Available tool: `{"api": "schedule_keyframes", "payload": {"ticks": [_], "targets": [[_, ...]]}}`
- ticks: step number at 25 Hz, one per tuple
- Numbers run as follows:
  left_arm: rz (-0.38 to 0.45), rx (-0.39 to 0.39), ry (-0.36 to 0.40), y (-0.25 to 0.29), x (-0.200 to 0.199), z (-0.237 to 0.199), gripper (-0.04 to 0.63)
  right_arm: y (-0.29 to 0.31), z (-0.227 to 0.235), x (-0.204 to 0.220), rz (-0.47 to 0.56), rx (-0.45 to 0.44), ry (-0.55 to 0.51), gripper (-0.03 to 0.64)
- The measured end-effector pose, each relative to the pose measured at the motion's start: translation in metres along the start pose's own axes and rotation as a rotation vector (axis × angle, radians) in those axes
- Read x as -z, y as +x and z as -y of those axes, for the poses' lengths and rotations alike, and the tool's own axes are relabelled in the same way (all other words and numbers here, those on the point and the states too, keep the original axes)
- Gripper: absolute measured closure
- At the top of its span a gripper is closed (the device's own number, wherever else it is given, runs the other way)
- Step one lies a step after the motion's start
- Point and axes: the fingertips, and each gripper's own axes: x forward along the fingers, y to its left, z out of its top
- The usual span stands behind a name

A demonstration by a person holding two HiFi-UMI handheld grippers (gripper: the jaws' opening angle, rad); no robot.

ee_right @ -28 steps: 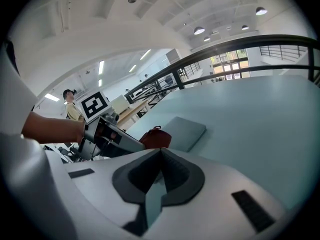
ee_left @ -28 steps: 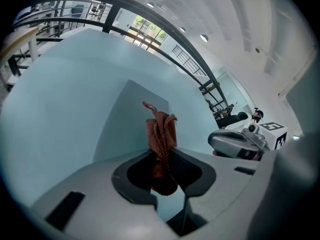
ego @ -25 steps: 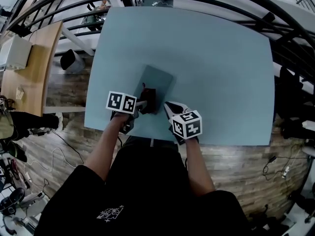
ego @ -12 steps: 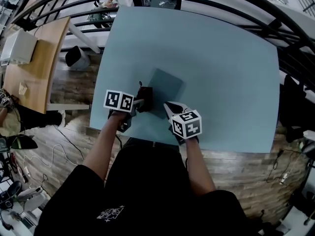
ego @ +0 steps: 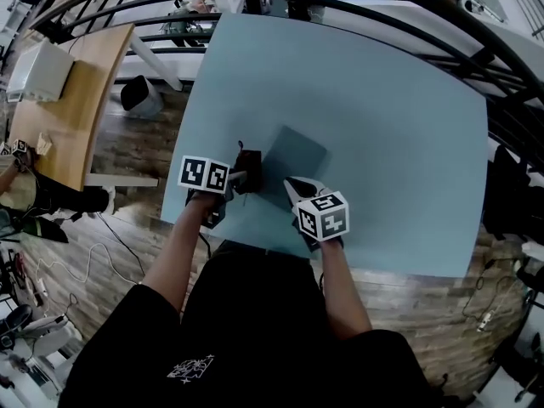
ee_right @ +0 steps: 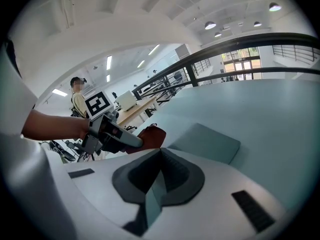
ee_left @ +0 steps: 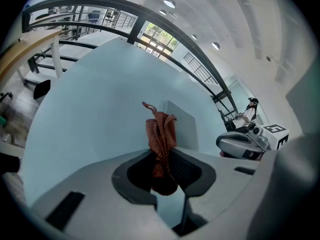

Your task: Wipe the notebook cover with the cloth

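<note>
Head view: notebook (ego: 294, 165) flat on table (ego: 391, 109), cloth (ego: 248, 168) at its left edge, right gripper (ego: 291, 183) at near edge.
Left gripper view: left gripper (ee_left: 162, 176) clamped on cloth.
Right gripper view: jaws together, nothing between.

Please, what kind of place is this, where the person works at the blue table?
Probably a large open office or lab hall. A black railing curves behind the table, a long wooden desk stands nearby on the wood-pattern floor, and round lights are set in a high white ceiling.
</note>
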Motion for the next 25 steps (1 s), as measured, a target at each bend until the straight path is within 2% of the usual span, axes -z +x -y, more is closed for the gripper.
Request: {"api": "schedule_keyframes", "payload": {"ticks": [6, 17, 25], "targets": [[0.039, -0.019, -0.004, -0.013, -0.008, -0.01, 0.505, 0.004, -0.005, -0.007, 0.002, -0.007, -0.015, 0.612], [0.141, -0.027, -0.005, -0.031, -0.007, 0.024, 0.505, -0.031, -0.004, -0.016, 0.063, -0.032, -0.041, 0.611], [0.265, -0.037, 0.02, -0.047, -0.001, 0.052, 0.506, -0.075, -0.002, -0.027, 0.147, 0.02, -0.062, 0.611]]}}
